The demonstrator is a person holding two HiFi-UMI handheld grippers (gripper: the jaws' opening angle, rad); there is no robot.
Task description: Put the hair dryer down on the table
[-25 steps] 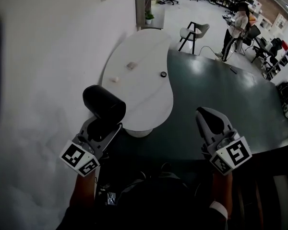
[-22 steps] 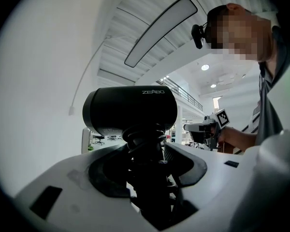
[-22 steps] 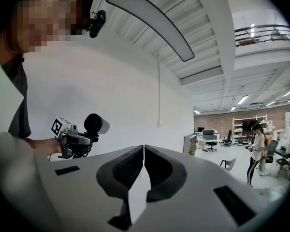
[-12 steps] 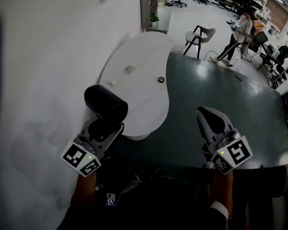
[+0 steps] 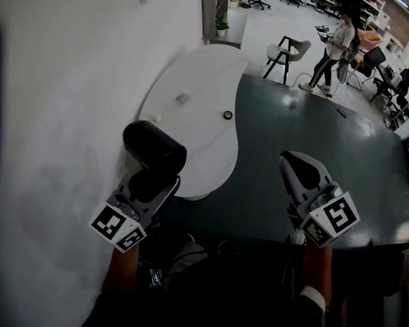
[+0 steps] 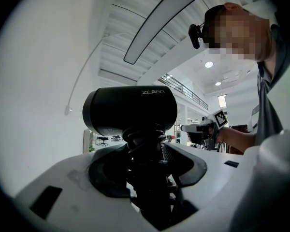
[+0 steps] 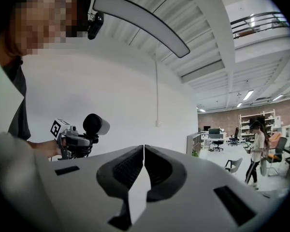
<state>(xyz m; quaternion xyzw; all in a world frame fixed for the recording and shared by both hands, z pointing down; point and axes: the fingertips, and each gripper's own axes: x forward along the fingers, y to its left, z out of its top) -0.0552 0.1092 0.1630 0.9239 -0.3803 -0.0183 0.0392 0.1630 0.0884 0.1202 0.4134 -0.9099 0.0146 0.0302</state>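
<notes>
A black hair dryer [image 5: 154,147] stands up out of my left gripper [image 5: 148,182], which is shut on its ribbed handle [image 6: 146,149]. Its barrel [image 6: 130,109] lies crosswise above the jaws. In the head view the dryer hangs over the near left edge of the white curved table [image 5: 191,135]. My right gripper [image 5: 298,172] is held apart at the right over the dark floor, shut with nothing between its jaws. The right gripper view shows the left gripper [image 7: 75,141] and the dryer [image 7: 95,124] at its left.
Three small objects lie on the white table: one grey [image 5: 182,99], one white [image 5: 155,117] and one round black [image 5: 228,115]. A white wall [image 5: 61,101] runs along the left. Further off are a chair [image 5: 286,52], a standing person [image 5: 332,53] and shelving.
The view has shifted a little, so the table sits slightly nearer and more to the left. Both grippers keep the same pose and the dryer stays held.
</notes>
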